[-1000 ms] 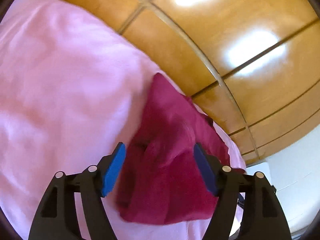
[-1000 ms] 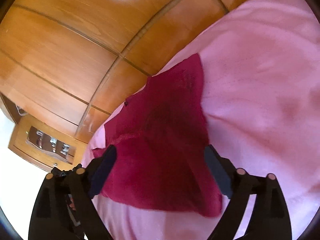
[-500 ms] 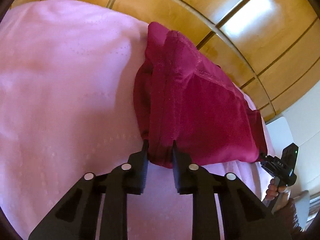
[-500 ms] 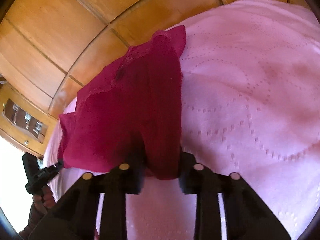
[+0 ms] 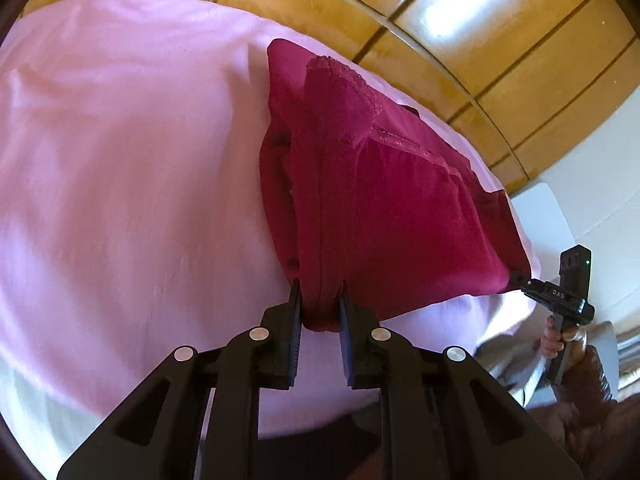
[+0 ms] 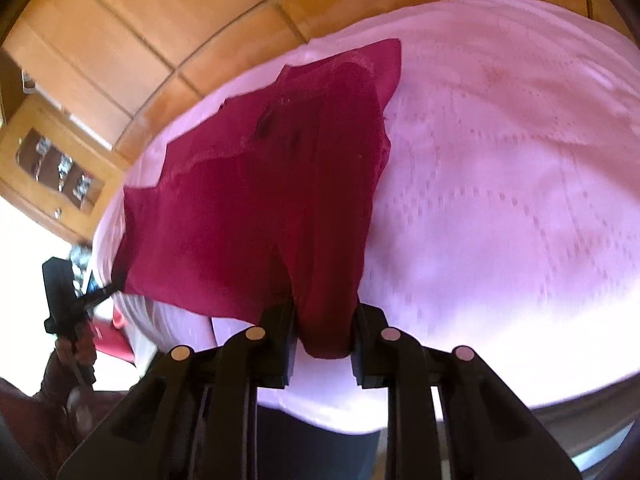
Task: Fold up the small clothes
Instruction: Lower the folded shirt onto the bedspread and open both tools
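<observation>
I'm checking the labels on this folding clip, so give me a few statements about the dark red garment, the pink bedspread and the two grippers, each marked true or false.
1. The left gripper pinches an edge of the dark red fabric garment. True.
2. The right gripper hangs empty above the pink quilted bedspread. False: a bunched corner of the garment sits between its jaws, which are easing open.
3. The garment is spread between the two grippers. True.
4. The garment lies on a bare wooden table. False: it is over the pink bedspread.
5. Glossy wooden panels stand behind the bed. True.
</observation>
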A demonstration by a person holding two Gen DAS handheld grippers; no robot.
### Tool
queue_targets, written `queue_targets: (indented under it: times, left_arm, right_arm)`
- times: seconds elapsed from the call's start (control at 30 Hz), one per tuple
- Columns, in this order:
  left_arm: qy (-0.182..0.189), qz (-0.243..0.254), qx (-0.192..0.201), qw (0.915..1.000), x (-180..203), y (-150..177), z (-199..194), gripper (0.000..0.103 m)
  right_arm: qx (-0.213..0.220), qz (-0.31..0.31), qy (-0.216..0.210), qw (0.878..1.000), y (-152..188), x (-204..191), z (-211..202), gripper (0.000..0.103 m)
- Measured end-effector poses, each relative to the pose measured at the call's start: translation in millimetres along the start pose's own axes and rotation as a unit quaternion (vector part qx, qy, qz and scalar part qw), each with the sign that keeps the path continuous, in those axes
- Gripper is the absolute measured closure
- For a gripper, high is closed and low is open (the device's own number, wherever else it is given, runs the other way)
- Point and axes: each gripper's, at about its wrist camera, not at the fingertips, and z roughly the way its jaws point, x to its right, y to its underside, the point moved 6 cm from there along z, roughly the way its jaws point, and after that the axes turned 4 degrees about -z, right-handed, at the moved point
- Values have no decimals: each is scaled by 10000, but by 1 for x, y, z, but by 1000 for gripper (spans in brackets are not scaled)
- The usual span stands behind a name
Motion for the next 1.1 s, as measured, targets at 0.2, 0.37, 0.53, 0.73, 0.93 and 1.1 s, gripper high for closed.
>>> queue_targets:
  times: [0.2,0.37,0.53,0.73,0.93,1.1]
  left_arm:
    - [-116,21,479,9988,-2,-29,-14,73]
    - [-172,315,724,9967,8,-71,2,68]
    - [-22,315,596,9977,11,-97,34,68]
    - [304,520,773,9952,23,-102,36,94]
    - [379,704,1146,9902,35,-109,5,96]
    - [295,729,1555,9847,42,-150,-15,96]
  right_arm:
    - [647,142,369,9971,-43,16,-12,31]
    - [873,133,665,9939,-88,25,7,34]
    - [794,-45,780,9938,-106,21,28,70]
    - [1041,-499,889,9893,-105,-2,3,96]
    - [1533,-729,770,9825,-135,-29,-28,96]
    - [1774,-510,814,9794,-188,-21,-19,96]
